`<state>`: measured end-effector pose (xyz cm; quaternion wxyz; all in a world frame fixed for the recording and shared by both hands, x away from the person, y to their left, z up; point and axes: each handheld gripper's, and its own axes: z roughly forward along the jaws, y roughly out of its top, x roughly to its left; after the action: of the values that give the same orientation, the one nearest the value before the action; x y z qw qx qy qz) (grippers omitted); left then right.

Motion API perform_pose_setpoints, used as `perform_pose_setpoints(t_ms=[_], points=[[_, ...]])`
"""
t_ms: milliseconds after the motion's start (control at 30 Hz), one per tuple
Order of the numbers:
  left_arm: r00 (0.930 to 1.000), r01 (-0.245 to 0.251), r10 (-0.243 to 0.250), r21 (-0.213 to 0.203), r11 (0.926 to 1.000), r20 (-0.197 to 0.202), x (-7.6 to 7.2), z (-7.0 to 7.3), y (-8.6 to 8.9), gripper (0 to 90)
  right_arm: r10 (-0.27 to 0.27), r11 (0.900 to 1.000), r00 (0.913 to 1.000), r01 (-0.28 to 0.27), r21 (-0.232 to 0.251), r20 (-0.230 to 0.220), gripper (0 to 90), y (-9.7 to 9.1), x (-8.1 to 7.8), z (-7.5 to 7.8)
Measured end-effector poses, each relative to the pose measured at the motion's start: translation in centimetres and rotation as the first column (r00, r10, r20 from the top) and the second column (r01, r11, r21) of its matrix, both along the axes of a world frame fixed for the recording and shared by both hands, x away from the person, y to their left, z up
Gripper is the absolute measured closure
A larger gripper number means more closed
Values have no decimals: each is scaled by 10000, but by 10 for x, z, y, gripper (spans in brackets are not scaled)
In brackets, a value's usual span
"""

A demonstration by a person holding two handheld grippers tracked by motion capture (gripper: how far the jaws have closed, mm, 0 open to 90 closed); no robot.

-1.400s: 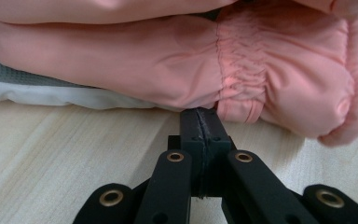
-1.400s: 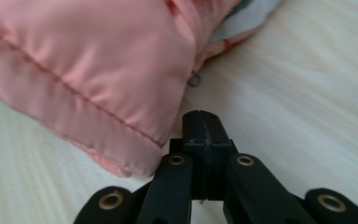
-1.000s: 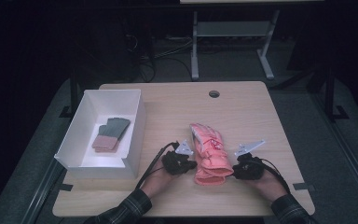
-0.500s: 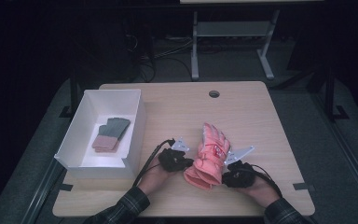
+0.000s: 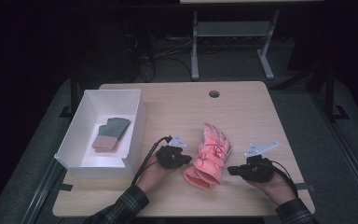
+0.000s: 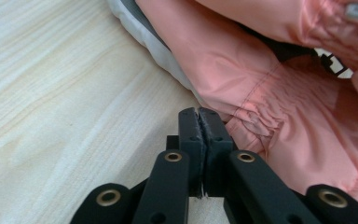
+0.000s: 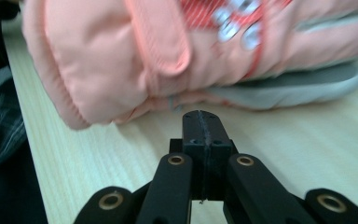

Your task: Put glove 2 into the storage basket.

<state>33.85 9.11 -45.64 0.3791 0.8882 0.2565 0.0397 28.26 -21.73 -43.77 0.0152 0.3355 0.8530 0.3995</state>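
Two black hand-held grippers, the left gripper (image 5: 184,158) and the right gripper (image 5: 233,171), sit pinched shut and holding nothing on either side of the puffy pink winter glove (image 5: 209,156), which lies flat on the wooden table (image 5: 242,112), probably ready to nudge it.

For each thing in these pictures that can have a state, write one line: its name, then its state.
Pink glove: lying flat on the table, held by neither gripper.
Left gripper: shut, empty, at the glove's edge.
Right gripper: shut, empty, apart from the glove.
White box: open, no lid on.
Small folded gloves: lying inside the box.
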Motion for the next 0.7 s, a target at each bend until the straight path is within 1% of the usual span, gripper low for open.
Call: perform_pose_setpoints(t_ms=[33,100,167,200,233,367,433,567,600,667,700], points=[[10000,11,-11,75,10000,-10,1,2,1,858,-82,9999,9999,81,108,118,900,-3,1,3],[9998,-178,177,-153,9997,-63,0,3,2,809,-196,9993,9991,184,312,367,900,-6,2,10],[9998,-214,214,-69,9997,38,1,7,4,755,-279,9986,9976,250,473,633,900,-7,4,17],[9995,-297,298,-199,9994,59,1,8,4,726,-327,9981,9967,288,541,738,900,-6,5,21],[9995,-304,305,-156,9994,105,2,10,5,708,-320,9977,9961,271,614,817,900,-6,6,23],[9986,-476,483,-303,9984,203,3,17,8,621,-379,9969,9924,294,729,1170,900,2,16,31],[9982,-531,540,-332,9980,274,3,20,10,583,-364,9971,9916,277,711,1241,900,8,22,32],[9970,-673,689,-450,9967,346,3,23,11,522,-414,9965,9906,315,776,1302,900,18,31,29],[9971,-650,665,-410,9970,380,3,23,11,513,-387,9966,9904,287,766,1330,900,21,33,29],[9965,-734,753,-501,9960,367,3,24,11,491,-390,9967,9905,291,761,1320,900,26,35,29],[9965,-711,729,-466,9964,398,3,24,11,488,-374,9969,9905,279,732,1322,900,28,37,28]])
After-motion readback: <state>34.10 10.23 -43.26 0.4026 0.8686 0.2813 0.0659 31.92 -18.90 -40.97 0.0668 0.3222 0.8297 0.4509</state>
